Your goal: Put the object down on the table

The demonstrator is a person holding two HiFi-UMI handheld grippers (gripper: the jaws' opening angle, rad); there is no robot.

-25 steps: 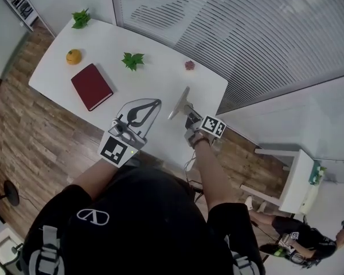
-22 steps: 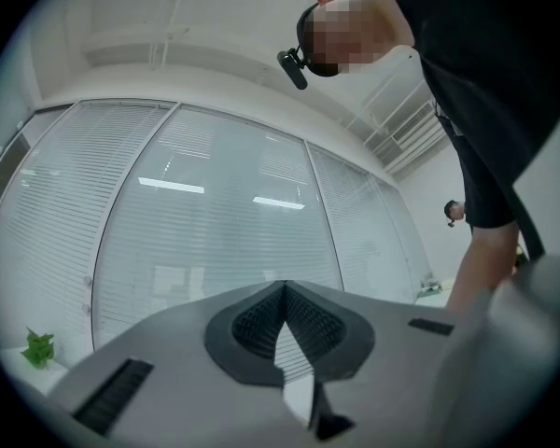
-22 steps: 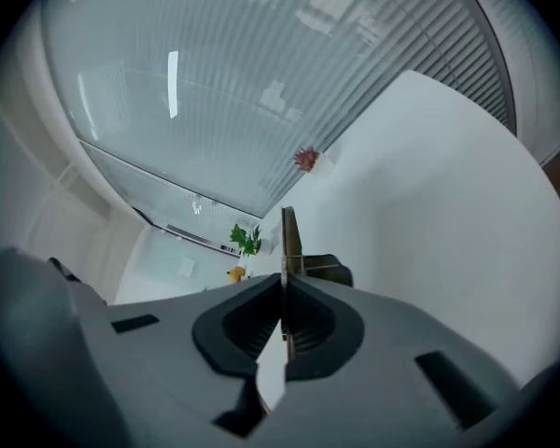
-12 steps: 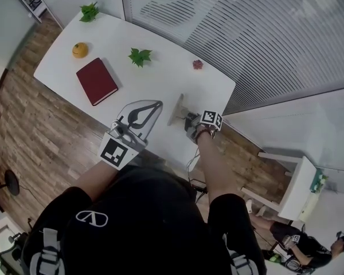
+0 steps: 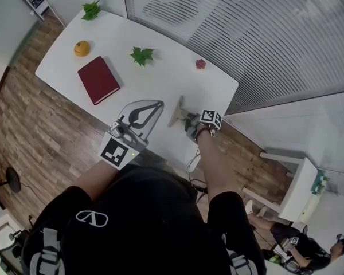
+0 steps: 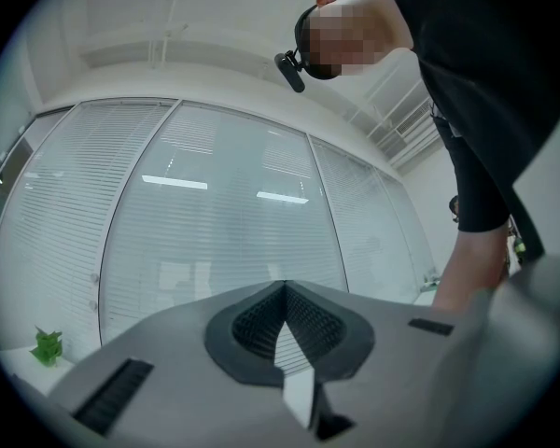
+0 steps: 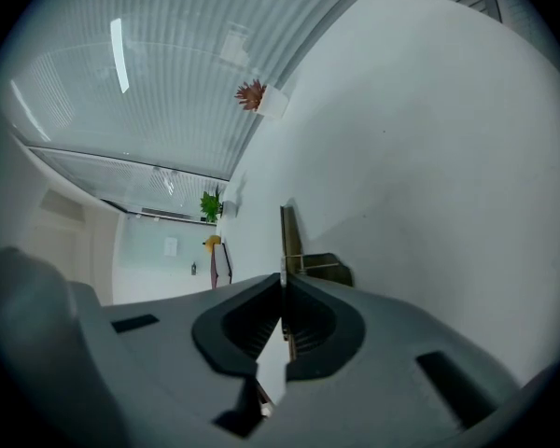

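The person wears a black short-sleeved shirt [image 5: 149, 211] with a white logo [image 5: 92, 216] at 7 o'clock and grey shoulder straps [image 5: 44, 251]. The left gripper [image 5: 159, 102] and right gripper [image 7: 283, 280] are grey, each with a black-and-white marker cube [image 5: 116, 150].

No text, label, brand or number can be read.

Smooth matt white table [image 5: 160, 79], wood-grain floor [image 5: 40, 130], dull grey flat object [image 5: 176, 110].
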